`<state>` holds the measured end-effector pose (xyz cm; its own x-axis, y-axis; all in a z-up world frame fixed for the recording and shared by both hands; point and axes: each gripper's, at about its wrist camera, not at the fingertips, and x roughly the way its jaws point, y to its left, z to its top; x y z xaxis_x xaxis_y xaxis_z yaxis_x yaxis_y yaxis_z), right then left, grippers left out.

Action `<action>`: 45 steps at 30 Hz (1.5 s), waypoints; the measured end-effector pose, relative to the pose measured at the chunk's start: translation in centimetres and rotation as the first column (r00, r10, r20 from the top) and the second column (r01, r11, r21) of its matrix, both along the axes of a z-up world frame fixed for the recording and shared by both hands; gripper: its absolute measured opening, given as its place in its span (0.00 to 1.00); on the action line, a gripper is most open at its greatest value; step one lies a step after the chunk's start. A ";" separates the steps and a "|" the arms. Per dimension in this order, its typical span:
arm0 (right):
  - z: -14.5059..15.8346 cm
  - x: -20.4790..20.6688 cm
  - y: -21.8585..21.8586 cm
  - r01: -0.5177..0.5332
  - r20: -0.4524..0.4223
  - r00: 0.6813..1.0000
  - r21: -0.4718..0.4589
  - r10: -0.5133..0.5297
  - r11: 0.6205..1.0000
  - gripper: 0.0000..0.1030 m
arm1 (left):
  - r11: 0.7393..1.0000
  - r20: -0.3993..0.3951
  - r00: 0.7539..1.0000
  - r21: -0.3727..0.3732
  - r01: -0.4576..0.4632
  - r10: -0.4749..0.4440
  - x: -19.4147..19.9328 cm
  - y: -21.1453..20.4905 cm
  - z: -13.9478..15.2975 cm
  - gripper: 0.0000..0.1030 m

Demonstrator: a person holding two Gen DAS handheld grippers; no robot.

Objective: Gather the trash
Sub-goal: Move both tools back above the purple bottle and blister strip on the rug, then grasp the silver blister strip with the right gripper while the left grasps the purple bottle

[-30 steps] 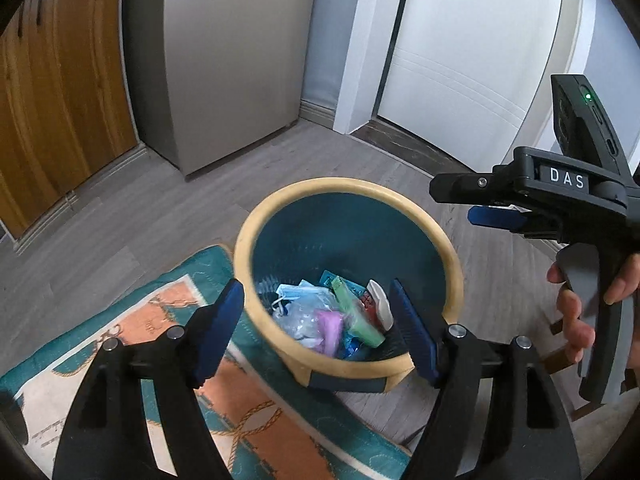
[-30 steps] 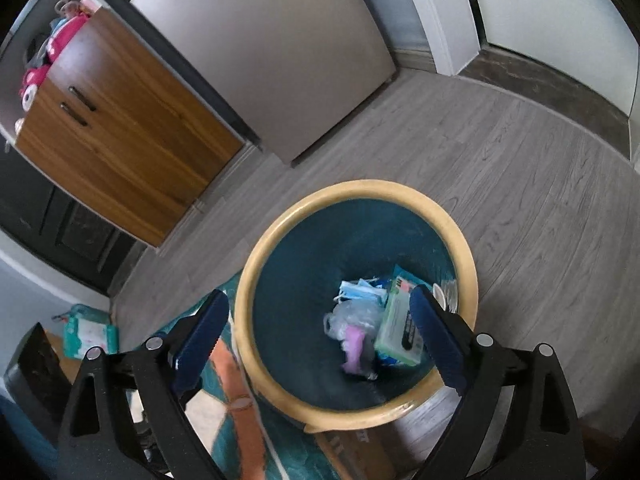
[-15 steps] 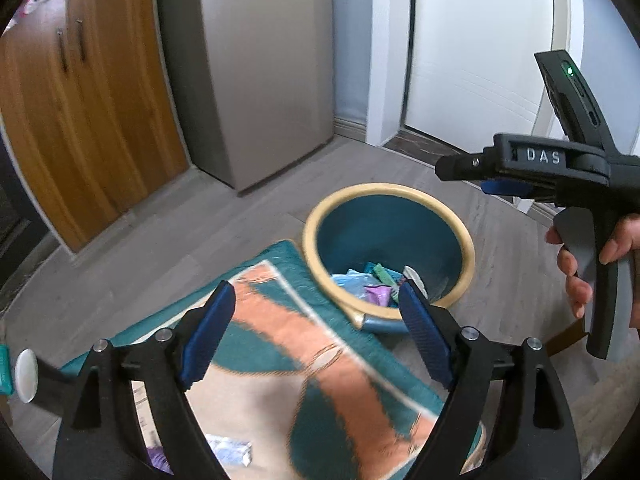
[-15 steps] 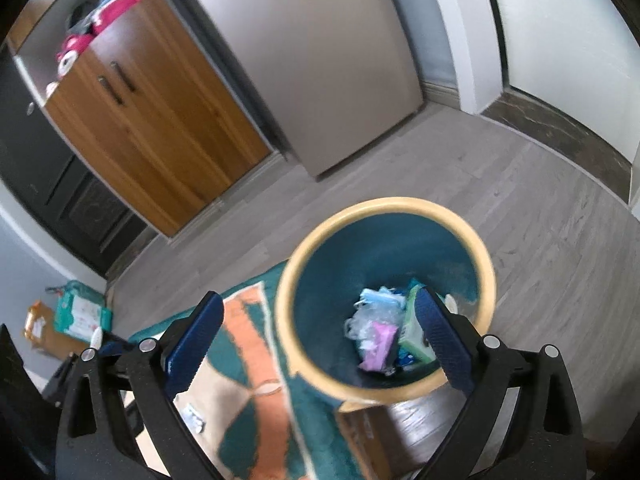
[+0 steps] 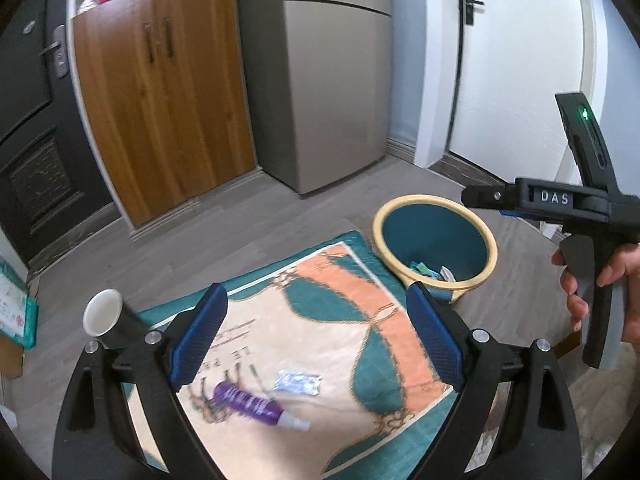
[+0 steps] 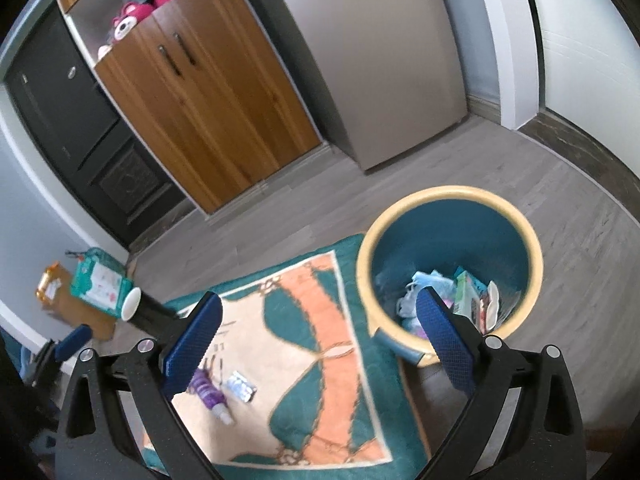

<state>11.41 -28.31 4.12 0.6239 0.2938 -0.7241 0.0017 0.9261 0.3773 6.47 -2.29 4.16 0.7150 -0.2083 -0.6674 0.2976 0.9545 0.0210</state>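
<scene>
Presently, a teal, orange and cream patterned rug [image 5: 320,320] is seen spread on the grey plank floor, with a round teal waste bin with a cream rim [image 5: 436,240] standing at its far right corner, already part filled with wrappers. On the rug, three pieces are left: a black paper cup with a white inside [image 5: 106,318] lying on its side at the left edge, a purple tube with a white cap [image 5: 256,404] near the front, and just beside it a small silver foil wrapper [image 5: 299,381].

The left gripper [image 5: 316,336] is held above the rug, its jaws opening wide with nothing between them. The right gripper [image 6: 318,336] is likewise spread and empty.

For a clean pick, the tube is probably best straddled across its narrow width, and the pads lowered until the rug is nearly met before being closed.
</scene>
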 end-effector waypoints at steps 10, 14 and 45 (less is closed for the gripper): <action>-1.3 -0.3 5.2 -0.105 -0.037 0.994 -0.136 0.101 0.985 0.94 | 0.993 -0.034 0.992 -0.008 -0.120 0.120 -1.2 6.1 -1.3 0.88; -3.0 -0.3 8.0 -0.184 -0.059 0.983 -0.193 0.175 0.964 0.94 | 0.985 -0.068 0.982 0.017 -0.174 0.175 -0.3 7.9 -3.8 0.88; -18.3 0.6 23.1 -0.705 -0.362 0.703 -0.243 0.612 0.666 0.32 | 0.935 -0.298 0.887 0.098 -0.340 0.354 3.8 13.0 -15.4 0.88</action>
<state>11.99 -5.23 -14.18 0.1644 0.2688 -0.9490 -0.6174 0.7784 0.1135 10.23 10.74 -11.26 0.4954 0.0488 -0.8673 -0.0543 0.9982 0.0252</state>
